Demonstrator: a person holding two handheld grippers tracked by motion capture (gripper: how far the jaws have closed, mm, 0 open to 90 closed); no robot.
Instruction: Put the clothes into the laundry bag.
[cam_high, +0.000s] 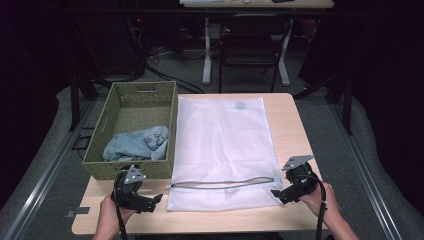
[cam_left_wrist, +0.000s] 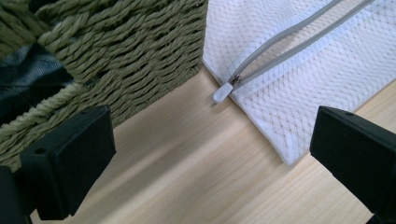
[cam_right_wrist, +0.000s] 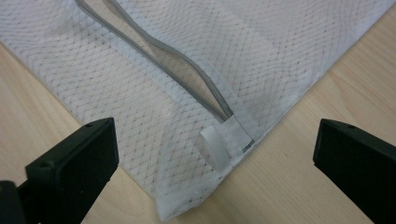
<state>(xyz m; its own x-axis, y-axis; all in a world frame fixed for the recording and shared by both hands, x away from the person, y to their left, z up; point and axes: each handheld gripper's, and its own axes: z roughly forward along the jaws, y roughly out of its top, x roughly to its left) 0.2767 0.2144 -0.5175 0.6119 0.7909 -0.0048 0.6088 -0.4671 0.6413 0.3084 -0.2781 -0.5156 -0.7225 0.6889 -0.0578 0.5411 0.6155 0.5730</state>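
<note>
A white mesh laundry bag (cam_high: 225, 140) lies flat on the wooden table (cam_high: 292, 130), its grey zipper (cam_high: 222, 183) partly open along the near edge. My left gripper (cam_high: 154, 202) stands open by the bag's near-left corner. In the left gripper view the left gripper (cam_left_wrist: 212, 154) hovers over bare wood, a little short of the white zipper pull (cam_left_wrist: 223, 92). My right gripper (cam_high: 278, 196) is open at the bag's near-right corner. In the right gripper view the right gripper (cam_right_wrist: 215, 158) straddles the zipper's end tab (cam_right_wrist: 215, 148) without touching it.
An olive woven basket (cam_high: 120, 112) stands on the table's left side against the bag, holding a crumpled blue-grey cloth (cam_high: 137, 144). Its wall (cam_left_wrist: 116, 51) is close to my left jaw. A chair (cam_high: 252, 45) and desk legs stand beyond the table.
</note>
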